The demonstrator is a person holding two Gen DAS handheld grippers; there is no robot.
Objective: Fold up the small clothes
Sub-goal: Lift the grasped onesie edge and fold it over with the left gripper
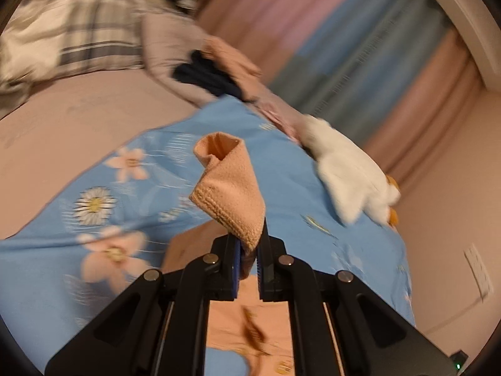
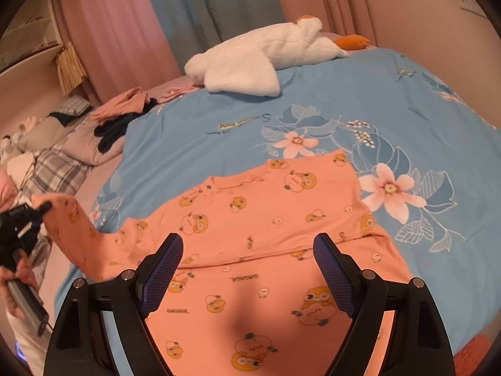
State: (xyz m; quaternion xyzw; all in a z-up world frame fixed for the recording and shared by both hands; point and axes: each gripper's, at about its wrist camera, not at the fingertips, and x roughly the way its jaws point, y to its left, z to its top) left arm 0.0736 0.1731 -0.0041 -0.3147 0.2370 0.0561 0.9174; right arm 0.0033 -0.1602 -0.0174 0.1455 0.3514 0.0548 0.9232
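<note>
A small orange garment [image 2: 266, 206] printed with cartoon chicks lies spread on the blue floral bedcover [image 2: 219, 119]. My left gripper [image 1: 249, 250] is shut on the garment's ribbed sleeve cuff [image 1: 231, 185] and holds it lifted above the bed. In the right wrist view the left gripper [image 2: 43, 208] shows at the far left, with the sleeve [image 2: 78, 235] stretched up to it. My right gripper [image 2: 247, 269] is open and empty, hovering over the garment's lower body.
A white plush goose [image 2: 260, 56] lies at the far side of the bed. Dark and pink clothes [image 2: 122, 119] are piled at the far left, next to a plaid blanket [image 2: 59, 169]. Curtains [image 2: 175, 9] hang behind.
</note>
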